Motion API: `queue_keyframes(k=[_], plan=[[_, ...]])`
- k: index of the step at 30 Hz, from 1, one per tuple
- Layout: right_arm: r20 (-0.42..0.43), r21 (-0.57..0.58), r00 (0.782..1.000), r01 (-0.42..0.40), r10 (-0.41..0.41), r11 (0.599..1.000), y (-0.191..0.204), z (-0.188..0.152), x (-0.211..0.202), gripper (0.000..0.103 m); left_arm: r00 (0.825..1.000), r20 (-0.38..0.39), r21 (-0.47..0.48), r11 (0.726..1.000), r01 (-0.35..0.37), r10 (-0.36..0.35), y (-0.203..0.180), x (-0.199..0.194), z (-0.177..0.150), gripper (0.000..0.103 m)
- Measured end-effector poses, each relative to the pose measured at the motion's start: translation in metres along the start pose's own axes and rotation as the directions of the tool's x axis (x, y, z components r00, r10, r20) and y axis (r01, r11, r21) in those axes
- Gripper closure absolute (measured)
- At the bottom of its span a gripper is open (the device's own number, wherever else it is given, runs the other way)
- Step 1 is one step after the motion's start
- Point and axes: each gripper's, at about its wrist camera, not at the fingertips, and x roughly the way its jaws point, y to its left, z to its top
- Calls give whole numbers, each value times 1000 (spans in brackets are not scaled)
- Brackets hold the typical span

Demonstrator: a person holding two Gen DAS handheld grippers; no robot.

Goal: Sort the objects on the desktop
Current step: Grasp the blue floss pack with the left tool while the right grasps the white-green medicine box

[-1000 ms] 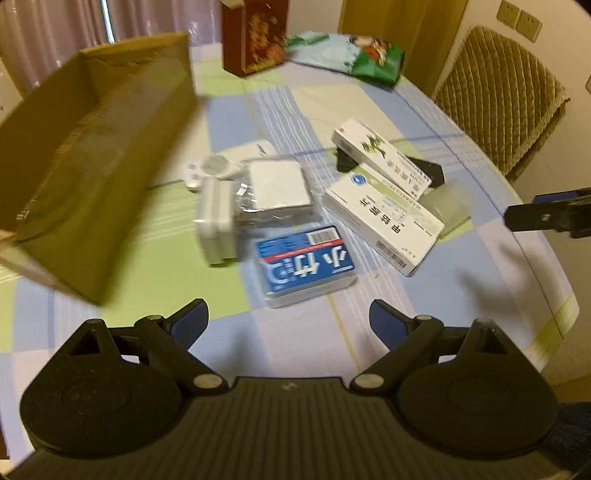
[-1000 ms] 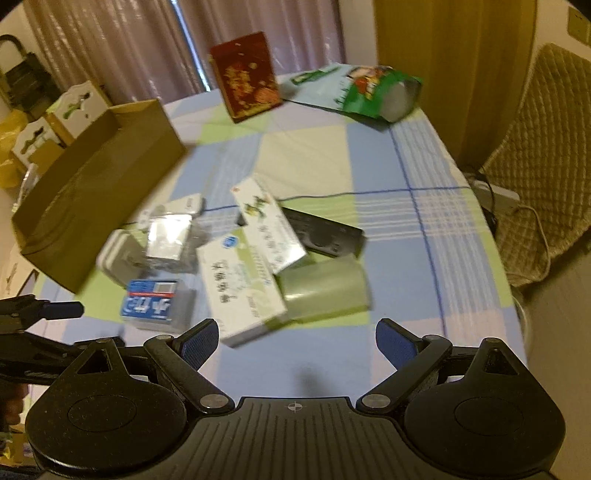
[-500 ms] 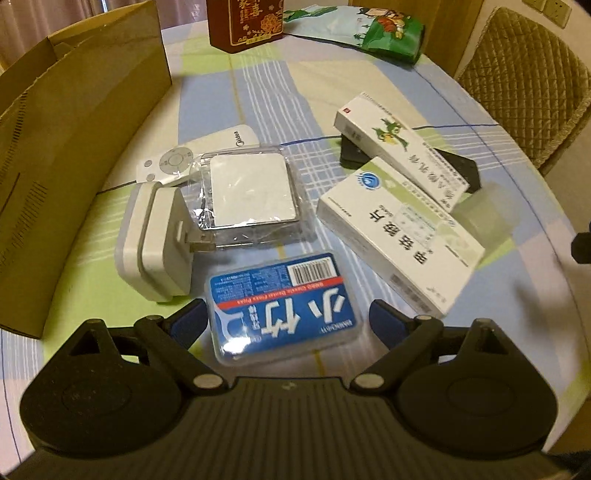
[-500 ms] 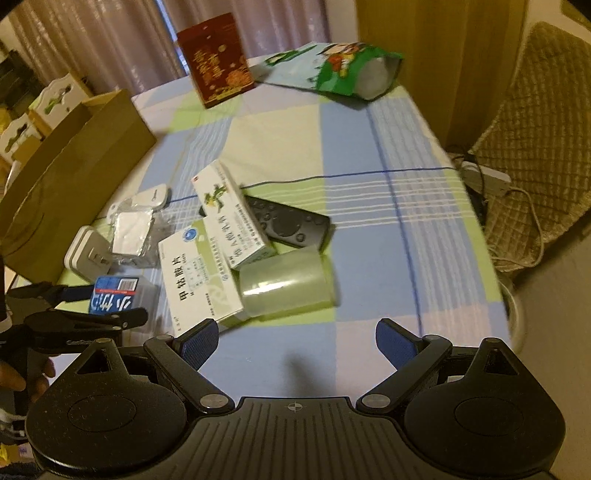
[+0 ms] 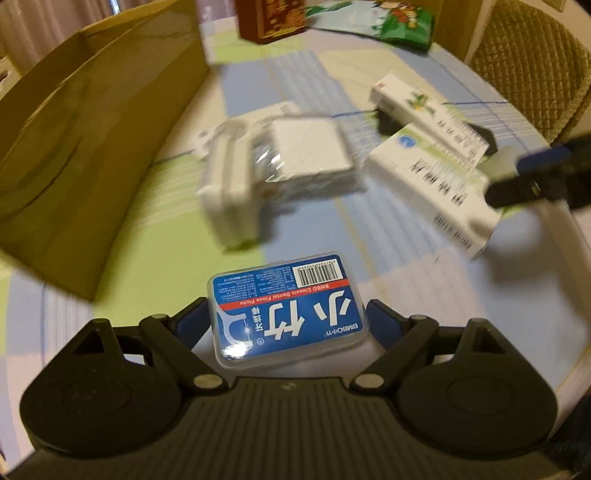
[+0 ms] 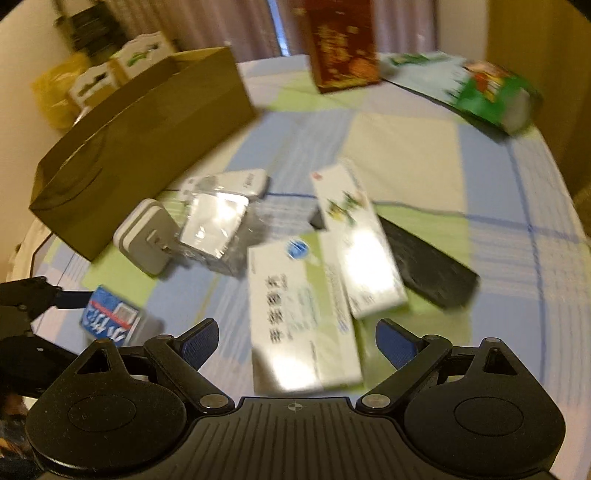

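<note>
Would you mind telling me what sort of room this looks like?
Probably a home dining room: a round table with a checked tablecloth, a quilted chair beside it, and curtains behind.

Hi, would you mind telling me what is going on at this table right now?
A person holding a gripper in each hand is sorting clutter on a checked tablecloth. The left gripper has a blue dental floss pick box between its fingers. The right gripper is open, hovering over the nearer white medicine box. A charger, a second medicine box, a black remote and a cardboard box lie nearby.
</note>
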Motion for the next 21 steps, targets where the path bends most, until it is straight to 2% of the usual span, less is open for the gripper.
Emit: queue_keyframes(k=[6,9,14,21], plan=[[-30,-153,998,43,-49,987,13,2,27,9,1000,-10,-64,998,-25,25,25,-9,-18,15],[-60,-151,998,25,-34,988,17,-3,33,28,1000,-8,-85,996,-27,26,33,-12,-23,15],[-81,-153,996,27,-40,988,24,-14,38,27,1000,-2,-91,996,-16,16,39,-14,-28,15],[-76,-98,994,71,-79,993,23,3,54,27,1000,1,-63,998,0,0,43,-12,-24,14]])
